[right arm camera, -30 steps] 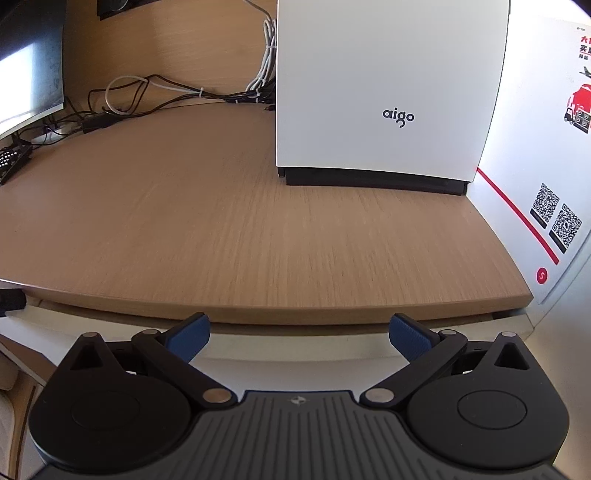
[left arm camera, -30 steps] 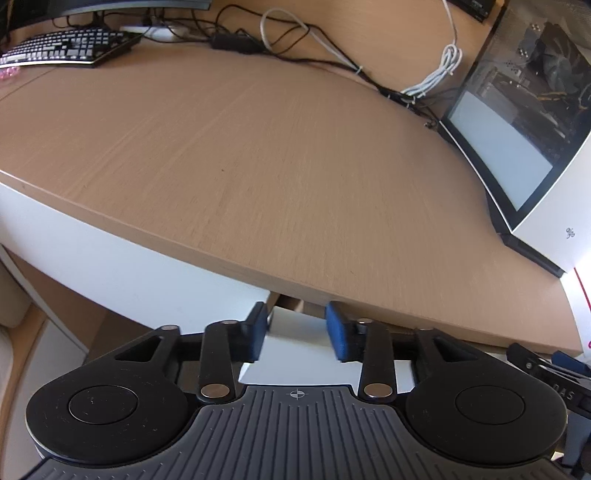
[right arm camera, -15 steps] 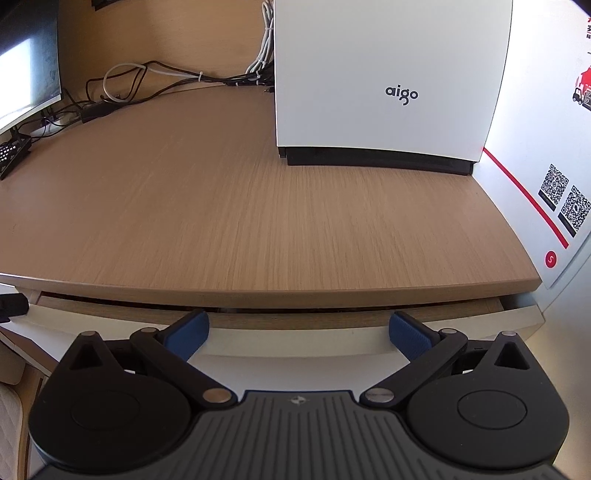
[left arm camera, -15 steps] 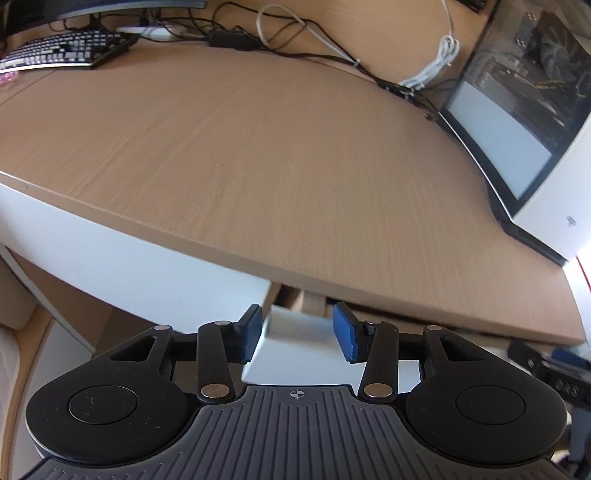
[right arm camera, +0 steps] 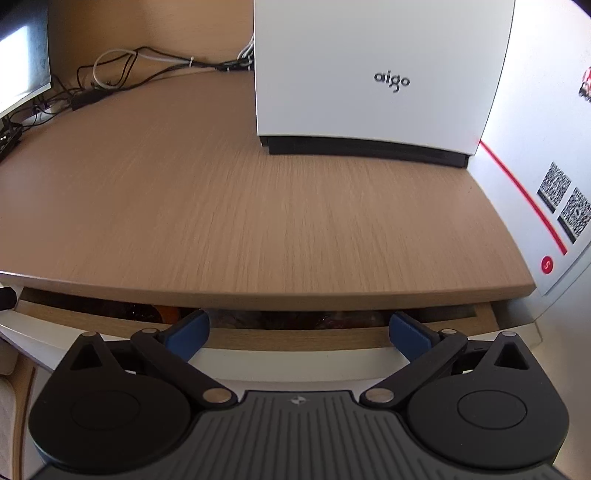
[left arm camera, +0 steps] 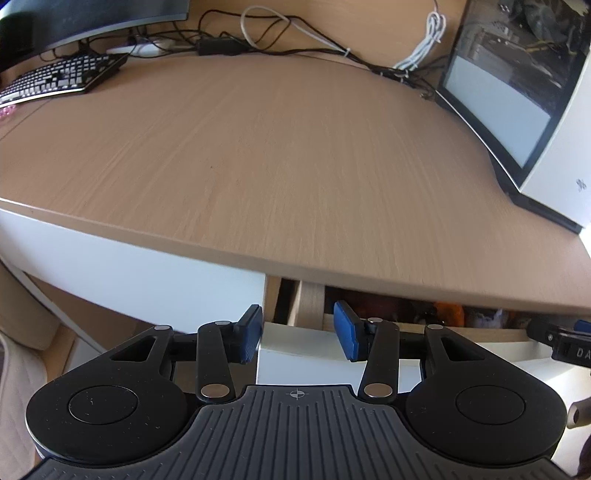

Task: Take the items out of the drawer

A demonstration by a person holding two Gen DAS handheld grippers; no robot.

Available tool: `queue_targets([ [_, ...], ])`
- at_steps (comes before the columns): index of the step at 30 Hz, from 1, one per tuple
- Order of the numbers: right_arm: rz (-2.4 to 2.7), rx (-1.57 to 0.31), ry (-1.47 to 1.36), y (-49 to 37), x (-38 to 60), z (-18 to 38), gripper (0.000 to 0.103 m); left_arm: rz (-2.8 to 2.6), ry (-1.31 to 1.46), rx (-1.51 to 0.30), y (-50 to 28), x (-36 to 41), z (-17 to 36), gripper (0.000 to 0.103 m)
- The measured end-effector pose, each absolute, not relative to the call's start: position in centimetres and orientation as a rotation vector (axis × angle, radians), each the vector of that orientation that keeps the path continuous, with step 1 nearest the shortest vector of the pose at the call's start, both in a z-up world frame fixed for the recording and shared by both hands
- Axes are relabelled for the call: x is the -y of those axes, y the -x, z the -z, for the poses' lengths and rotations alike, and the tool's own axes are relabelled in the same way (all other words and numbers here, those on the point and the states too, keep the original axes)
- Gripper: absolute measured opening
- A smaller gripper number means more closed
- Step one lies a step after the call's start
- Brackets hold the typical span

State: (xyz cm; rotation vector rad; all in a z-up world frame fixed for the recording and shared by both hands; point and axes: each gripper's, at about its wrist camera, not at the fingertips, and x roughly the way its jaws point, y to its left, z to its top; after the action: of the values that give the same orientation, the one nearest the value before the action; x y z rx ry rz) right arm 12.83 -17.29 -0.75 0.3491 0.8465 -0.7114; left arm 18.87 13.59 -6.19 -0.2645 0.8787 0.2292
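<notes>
Standing at far left of the left wrist view: keyboard (left arm camera: 59, 75) and cable tangle (left arm camera: 258, 33) along the back of the desk (left arm camera: 258, 155), unchanged. Left gripper (left arm camera: 297, 334): half open, slightly wider than a second ago; pads straddling the left end of the white drawer front (left arm camera: 295, 354), touching or just clear not determinable; nothing else between them. Drawer (right arm camera: 295, 338): now drawn out further from under the desk edge than a second ago, when only a thin slit showed; wooden inner wall exposed, dark gap open along its length. Items (left arm camera: 448, 312): inside the drawer, in shadow under the desktop; an orange shape and some dark ones visible, kinds not identifiable. Right gripper (right arm camera: 299, 334): wide open, empty, poised over the drawer's front edge, aimed at the gap. White computer case (right arm camera: 369, 74) at right rear, wall poster with codes (right arm camera: 563, 199) at far right. Judged: opening step underway, gap likely still too narrow for reaching in; no item out yet.
</notes>
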Motion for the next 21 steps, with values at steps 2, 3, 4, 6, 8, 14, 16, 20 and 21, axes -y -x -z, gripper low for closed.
queue_targets([
  [2,0.698,-0.859,-0.361,-12.3,17.0,0.8,0.103,-0.223,0.253,-0.891,-18.1,-13.4,6.1,0.048],
  [3,0.694,-0.861,-0.361,-12.0,16.7,0.8,0.103,-0.219,0.245,-0.898,-17.6,-13.2,6.0,0.048],
  [4,0.689,-0.860,-0.364,-11.5,16.4,0.8,0.103,-0.214,0.237,-0.905,-17.2,-13.1,5.9,0.048],
  [6,0.680,-0.861,-0.369,-10.5,15.5,0.7,0.103,-0.204,0.217,-0.919,-16.1,-12.8,5.8,0.048],
  [8,0.676,-0.867,-0.374,-9.4,14.5,0.6,0.103,-0.192,0.198,-0.937,-14.8,-12.4,5.7,0.048],
  [14,0.681,-0.880,-0.385,-6.4,11.6,0.4,0.103,-0.117,0.119,-1.013,-12.4,-11.7,4.9,0.042],
  [16,0.681,-0.883,-0.388,-5.6,10.9,0.3,0.103,-0.074,0.078,-0.997,-12.0,-11.0,4.3,0.042],
  [20,0.669,-0.891,-0.398,-4.2,9.9,0.2,0.103,0.084,0.039,-1.008,-13.0,-9.0,3.7,0.042],
  [21,0.662,-0.893,-0.402,-3.8,9.7,0.2,0.103,0.121,0.011,-1.018,-13.5,-8.5,3.7,0.042],
])
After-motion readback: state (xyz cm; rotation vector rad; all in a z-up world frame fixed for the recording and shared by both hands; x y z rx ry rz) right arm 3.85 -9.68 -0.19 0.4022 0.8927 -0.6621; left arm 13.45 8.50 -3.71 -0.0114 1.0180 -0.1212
